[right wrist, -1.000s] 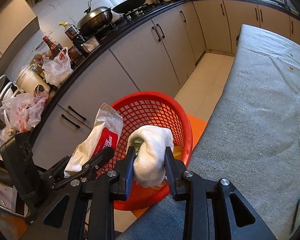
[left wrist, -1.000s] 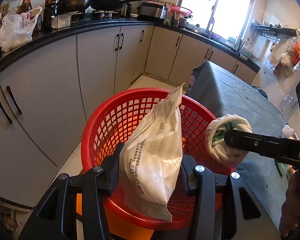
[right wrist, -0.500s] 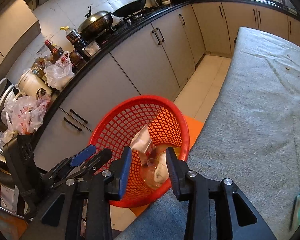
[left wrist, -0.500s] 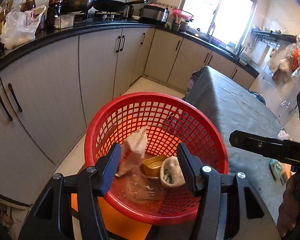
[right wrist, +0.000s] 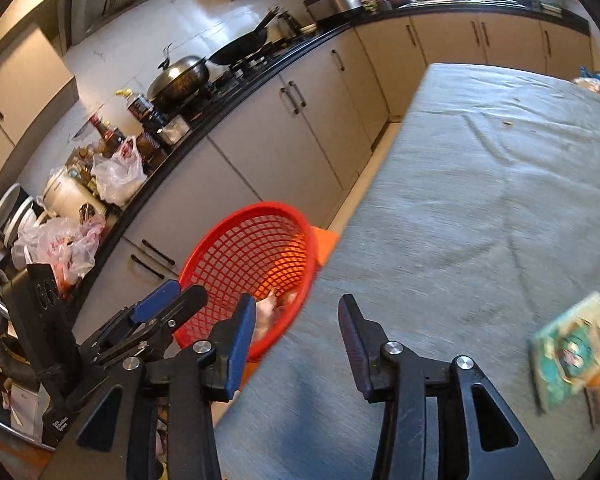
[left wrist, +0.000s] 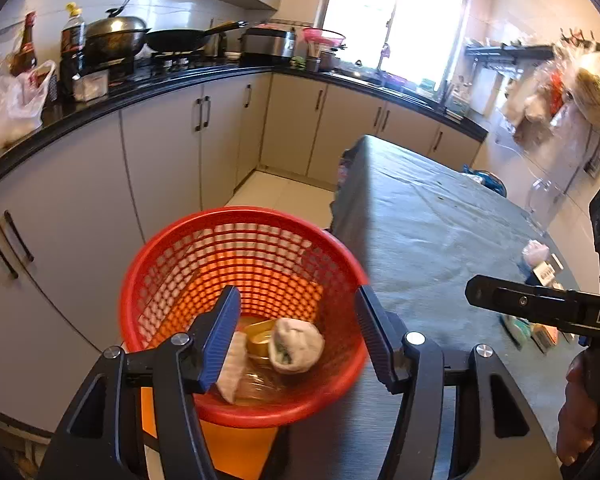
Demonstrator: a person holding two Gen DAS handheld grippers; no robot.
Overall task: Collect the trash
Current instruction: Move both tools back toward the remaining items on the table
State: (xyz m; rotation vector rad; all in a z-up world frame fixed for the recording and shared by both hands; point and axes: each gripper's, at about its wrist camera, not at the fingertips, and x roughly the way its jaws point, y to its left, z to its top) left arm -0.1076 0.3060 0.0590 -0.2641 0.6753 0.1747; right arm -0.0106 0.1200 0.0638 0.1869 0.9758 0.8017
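Red basket (left wrist: 228,280) has the wad (left wrist: 296,344), both tongs have just opened and hold nothing, and the right tongs (right wrist: 296,344) are nearer the packets (right wrist: 572,364) lying rightward on the desk (right wrist: 480,200).

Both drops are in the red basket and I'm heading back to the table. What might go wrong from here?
The red basket stands tight against the table edge, so a low swing might knock it. The remaining packets lie flat and look blurred; the right gripper, fingers only partly apart, may need widening.
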